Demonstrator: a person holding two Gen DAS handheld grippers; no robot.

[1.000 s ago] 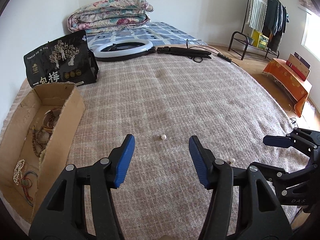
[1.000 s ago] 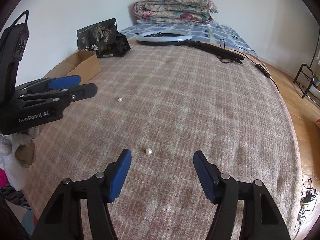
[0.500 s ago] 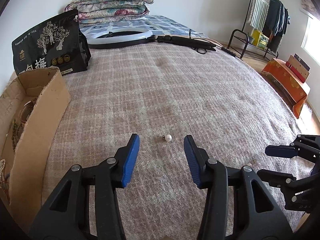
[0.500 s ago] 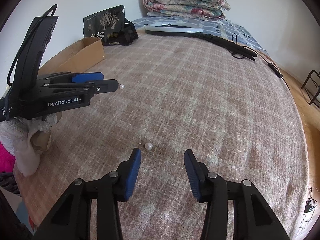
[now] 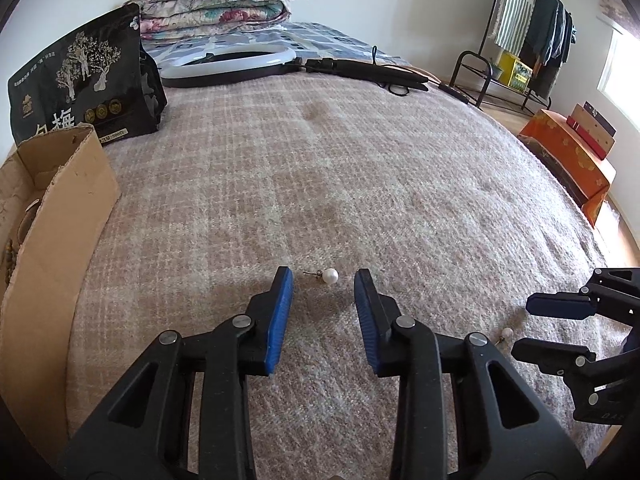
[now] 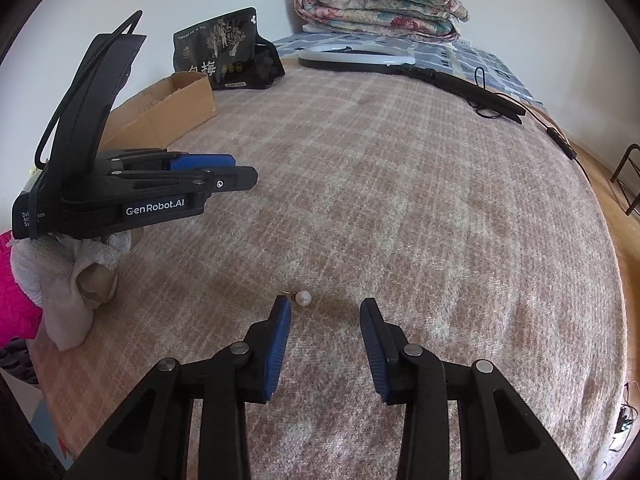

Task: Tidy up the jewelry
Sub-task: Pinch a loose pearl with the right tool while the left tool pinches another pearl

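Observation:
Two pearl stud earrings lie on the plaid blanket. One pearl earring (image 5: 329, 276) sits just ahead of my open left gripper (image 5: 323, 280), between its blue fingertips. The second pearl earring (image 6: 303, 298) lies just ahead of my open right gripper (image 6: 325, 307), close to its left fingertip; it also shows in the left wrist view (image 5: 507, 332) beside the right gripper (image 5: 532, 326). The left gripper (image 6: 240, 168) shows in the right wrist view, low over the blanket. A cardboard box (image 5: 52, 216) holding jewelry stands at the left edge.
A black printed bag (image 5: 80, 80) stands behind the box. A ring light (image 5: 228, 60) and its black stand (image 5: 368, 72) lie at the far end, with folded quilts (image 5: 216, 4) behind. An orange box (image 5: 568, 156) and a clothes rack (image 5: 520, 32) stand right of the bed.
Both grippers have moved forward and down toward their pearl earrings and their jaws have narrowed. The earrings have not moved.

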